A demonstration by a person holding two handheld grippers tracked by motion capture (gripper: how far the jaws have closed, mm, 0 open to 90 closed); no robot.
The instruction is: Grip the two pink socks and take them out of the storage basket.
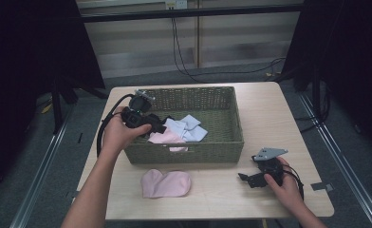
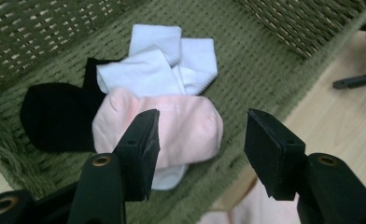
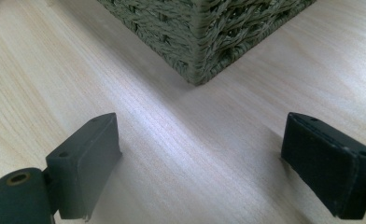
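- The surface (image 1: 269,114) carries everything; I keep the work on my near half so both hands reach it.
- The basket (image 1: 224,152) sits mid-surface, long axis running left to right, open side up, so it serves as the bin for the socks.
- Inside its left part lies a small heap: a black sock (image 2: 55,116) at the bottom, white socks (image 2: 158,60) across it, a pink sock (image 2: 190,130) on top. The pink one's long axis runs roughly crosswise between my jaws; I think the rounded toe points right in the left gripper view, though the fold hides the cuff.
- A second pink sock (image 1: 167,183) lies flat outside, just before the basket's front wall, long axis left to right.
- My left tool (image 2: 200,140) hangs over the heap, jaws spread and empty, straddling the top pink sock.
- My right tool (image 3: 200,154) rests low on the surface near the basket's corner, jaws wide apart, holding nothing, parked clear.
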